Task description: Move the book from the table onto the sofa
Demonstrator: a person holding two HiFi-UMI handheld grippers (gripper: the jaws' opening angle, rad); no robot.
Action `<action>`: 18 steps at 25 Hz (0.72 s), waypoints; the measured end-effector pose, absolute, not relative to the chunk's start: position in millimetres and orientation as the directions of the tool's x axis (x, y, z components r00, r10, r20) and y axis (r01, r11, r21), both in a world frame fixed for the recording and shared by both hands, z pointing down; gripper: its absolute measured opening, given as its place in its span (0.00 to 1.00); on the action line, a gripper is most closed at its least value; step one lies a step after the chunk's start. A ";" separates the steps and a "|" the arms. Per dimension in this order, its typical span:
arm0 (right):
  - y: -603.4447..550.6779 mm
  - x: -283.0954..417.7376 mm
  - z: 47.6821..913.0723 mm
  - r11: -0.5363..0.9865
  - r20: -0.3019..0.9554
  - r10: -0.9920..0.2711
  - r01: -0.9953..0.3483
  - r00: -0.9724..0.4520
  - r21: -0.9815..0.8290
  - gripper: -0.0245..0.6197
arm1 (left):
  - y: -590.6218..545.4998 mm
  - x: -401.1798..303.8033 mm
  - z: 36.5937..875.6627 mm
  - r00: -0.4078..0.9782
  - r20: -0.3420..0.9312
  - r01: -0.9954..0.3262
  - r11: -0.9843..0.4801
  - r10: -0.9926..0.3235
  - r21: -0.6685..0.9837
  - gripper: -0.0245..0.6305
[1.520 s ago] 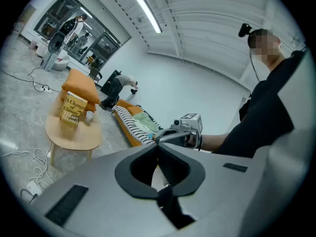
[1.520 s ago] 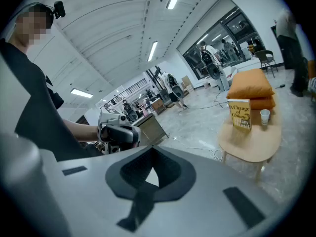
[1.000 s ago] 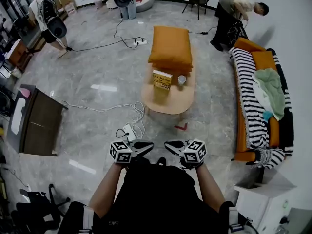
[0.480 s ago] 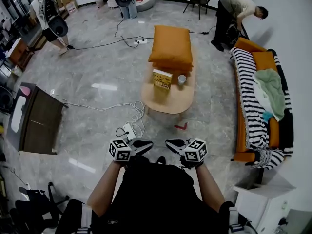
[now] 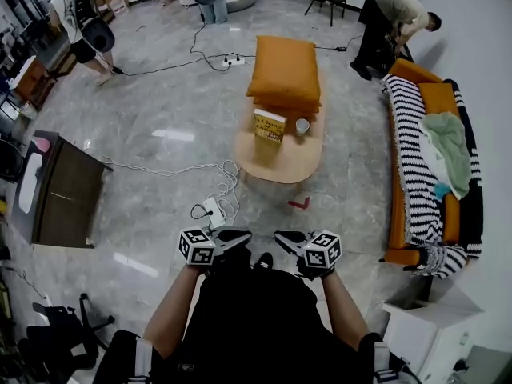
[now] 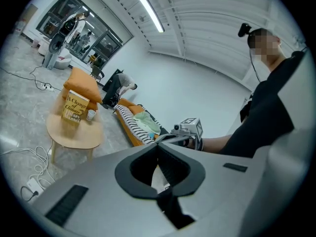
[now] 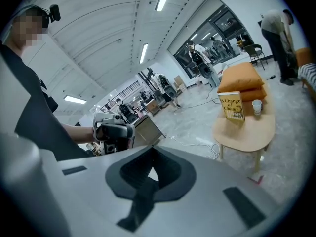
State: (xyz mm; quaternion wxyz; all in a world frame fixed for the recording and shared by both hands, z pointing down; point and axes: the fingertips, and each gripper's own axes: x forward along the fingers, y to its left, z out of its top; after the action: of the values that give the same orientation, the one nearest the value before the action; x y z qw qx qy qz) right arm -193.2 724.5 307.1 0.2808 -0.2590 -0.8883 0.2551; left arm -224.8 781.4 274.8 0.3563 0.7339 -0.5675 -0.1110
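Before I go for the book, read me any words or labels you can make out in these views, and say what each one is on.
"A Change of Climate": on the yellow cover of the book, which stands upright on the table.
Smaller print lower on that cover: too blurred to read.
Marker cubes: black-and-white square patterns only, no letters.
Nothing else can be read.

The book (image 5: pixel 270 126) is standing on the table (image 5: pixel 284 165), the cup (image 5: pixel 302 125) sitting at its three o'clock, cushions (image 5: pixel 284 66) lying at twelve, the sofa (image 5: pixel 408 158) lying well off at three.
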 end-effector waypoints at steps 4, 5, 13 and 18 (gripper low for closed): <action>731.9 -204.6 312.6 0.736 0.383 0.603 0.303 -0.700 -0.606 0.05 | 789.8 -236.7 283.0 0.335 0.237 -0.736 -0.095 -0.912 0.671 0.05; 731.8 -208.5 313.9 0.738 0.388 0.602 0.299 -0.698 -0.605 0.05 | 789.3 -241.0 285.7 0.336 0.236 -0.731 -0.095 -0.912 0.676 0.05; 721.1 -247.7 317.7 0.759 0.439 0.584 0.267 -0.682 -0.595 0.05 | 766.3 -287.0 289.0 0.372 0.205 -0.707 -0.133 -0.905 0.695 0.05; 720.4 -294.3 314.2 0.775 0.453 0.562 0.250 -0.692 -0.581 0.05 | 760.8 -332.4 289.3 0.406 0.194 -0.694 -0.164 -0.893 0.701 0.05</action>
State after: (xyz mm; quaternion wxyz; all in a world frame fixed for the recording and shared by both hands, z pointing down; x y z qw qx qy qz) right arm -294.3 720.4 314.2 0.3188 -0.2289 -0.8865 0.2452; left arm -332.4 760.8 289.3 0.3727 0.7510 -0.5285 -0.1333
